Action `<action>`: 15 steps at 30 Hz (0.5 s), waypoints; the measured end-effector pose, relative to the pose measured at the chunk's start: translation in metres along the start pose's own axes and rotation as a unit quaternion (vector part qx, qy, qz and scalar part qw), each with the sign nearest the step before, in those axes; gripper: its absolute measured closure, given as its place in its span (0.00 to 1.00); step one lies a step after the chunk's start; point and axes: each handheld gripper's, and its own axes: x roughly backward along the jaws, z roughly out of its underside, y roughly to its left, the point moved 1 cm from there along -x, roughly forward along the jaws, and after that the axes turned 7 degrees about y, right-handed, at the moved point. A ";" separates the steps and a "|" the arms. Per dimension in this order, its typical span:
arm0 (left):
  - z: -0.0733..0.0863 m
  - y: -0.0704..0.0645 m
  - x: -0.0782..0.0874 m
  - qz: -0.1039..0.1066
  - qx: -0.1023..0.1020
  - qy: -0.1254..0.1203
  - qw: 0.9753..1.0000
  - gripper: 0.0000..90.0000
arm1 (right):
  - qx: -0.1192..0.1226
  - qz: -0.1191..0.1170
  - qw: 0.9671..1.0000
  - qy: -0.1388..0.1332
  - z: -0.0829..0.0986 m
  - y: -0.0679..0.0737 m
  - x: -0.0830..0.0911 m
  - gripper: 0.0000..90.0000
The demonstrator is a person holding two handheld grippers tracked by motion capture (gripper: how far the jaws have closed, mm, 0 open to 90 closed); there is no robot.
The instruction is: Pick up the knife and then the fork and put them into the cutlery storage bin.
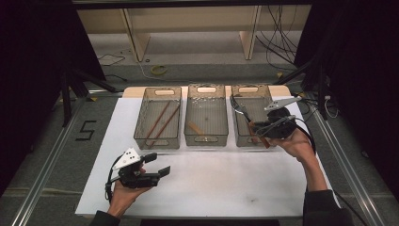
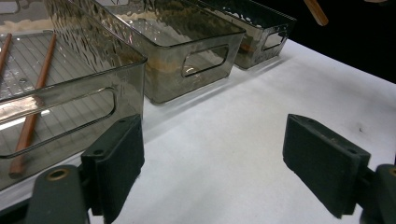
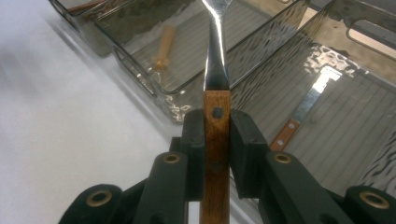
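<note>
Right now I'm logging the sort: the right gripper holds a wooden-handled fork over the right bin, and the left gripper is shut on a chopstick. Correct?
Not quite. The left gripper is open and empty over the white sheet, as the left gripper view shows. The chopsticks lie in the left bin. The rest holds: the right gripper clamps the fork over the right bin.

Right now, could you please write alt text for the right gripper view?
The right gripper clamps the wooden handle of a fork, which points up over three smoky clear bins. Another wooden-handled utensil lies in the bin at right.
</note>
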 end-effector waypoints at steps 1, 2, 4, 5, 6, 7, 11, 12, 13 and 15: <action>0.000 0.000 0.000 0.000 0.000 0.000 1.000 0.22 | -0.004 0.002 1.000 -0.001 -0.001 -0.001 0.000 0.87; 0.000 0.000 0.000 0.000 0.000 0.000 1.000 0.22 | -0.005 0.004 1.000 -0.002 -0.003 -0.003 0.001 0.87; 0.000 0.000 0.000 0.000 0.000 0.000 1.000 0.22 | -0.011 0.008 1.000 -0.002 -0.006 -0.006 0.001 0.87; 0.000 0.000 0.000 0.000 0.000 -0.001 1.000 0.22 | -0.015 0.010 1.000 -0.004 -0.008 -0.009 0.001 0.87; 0.000 0.000 0.000 0.000 0.000 -0.001 1.000 0.22 | -0.017 0.010 1.000 -0.004 -0.009 -0.010 0.001 0.87; 0.000 0.000 0.000 0.000 0.000 -0.001 1.000 0.22 | -0.021 0.013 1.000 -0.004 -0.011 -0.012 0.001 0.87; 0.000 0.000 0.000 0.001 -0.001 0.000 1.000 0.22 | -0.031 0.022 0.999 -0.007 -0.017 -0.019 0.000 0.87; 0.000 0.000 0.000 0.001 -0.001 0.000 1.000 0.22 | -0.033 0.024 0.999 -0.007 -0.018 -0.021 0.000 0.86; 0.000 0.000 0.000 0.001 0.000 0.000 1.000 0.22 | -0.035 0.026 0.999 -0.007 -0.020 -0.023 0.000 0.87; 0.000 0.000 0.000 0.001 -0.001 0.000 1.000 0.22 | -0.040 0.029 0.999 -0.007 -0.023 -0.027 -0.001 0.87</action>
